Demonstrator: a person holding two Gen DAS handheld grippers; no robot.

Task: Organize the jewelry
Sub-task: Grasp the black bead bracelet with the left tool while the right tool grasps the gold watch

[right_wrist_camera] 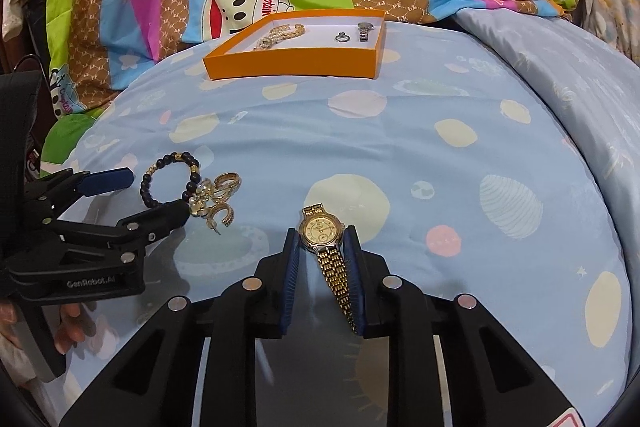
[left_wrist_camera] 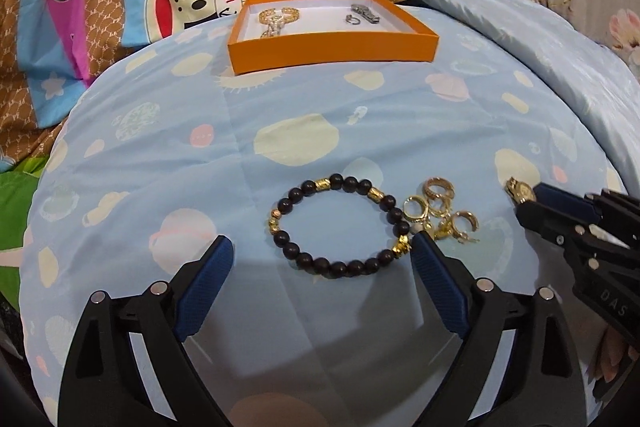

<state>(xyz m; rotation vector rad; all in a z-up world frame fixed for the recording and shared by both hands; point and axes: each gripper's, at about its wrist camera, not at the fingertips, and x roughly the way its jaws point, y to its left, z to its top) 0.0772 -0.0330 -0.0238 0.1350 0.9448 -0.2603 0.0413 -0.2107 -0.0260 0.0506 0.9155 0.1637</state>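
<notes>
A: The right tool (right_wrist_camera: 320, 247) has its two blue pads drawn in on either side of a gold watch (right_wrist_camera: 321, 229), right where the case meets the band. The band (right_wrist_camera: 340, 287) trails back between the pads toward the camera. I read it as clamped on the watch, though the watch lies on the bed and is not lifted.

B: And the left tool (left_wrist_camera: 322, 253)?

A: Spread wide, nothing between its pads but sheet. It hangs over a dark bead bracelet (left_wrist_camera: 340, 227) with gold spacers; the right-hand pad (left_wrist_camera: 430, 259) sits just beside the bracelet's gold charm, maybe touching it, I cannot tell.

B: How much of the tidying is done?

A: Some. The orange box (left_wrist_camera: 332, 57) at the far side of the bed (left_wrist_camera: 160, 167) already holds a gold chain piece (left_wrist_camera: 276, 21) at its left, and a silver ring (left_wrist_camera: 352, 19) and a small silver watch (left_wrist_camera: 366, 13) at its right. Still out on the sheet are the gold watch, the bead bracelet and a heap of gold hoop earrings (left_wrist_camera: 440, 213) just beside the bracelet. So I judge it roughly half done.

B: How are the hands set?

A: Both tools point steeply down at the bed, side by side, the right one seen at the edge of the left view and the left one low at the left of the right view. A few of the person's fingers (right_wrist_camera: 68, 331) show under the left handle. The box is well apart from both.
</notes>
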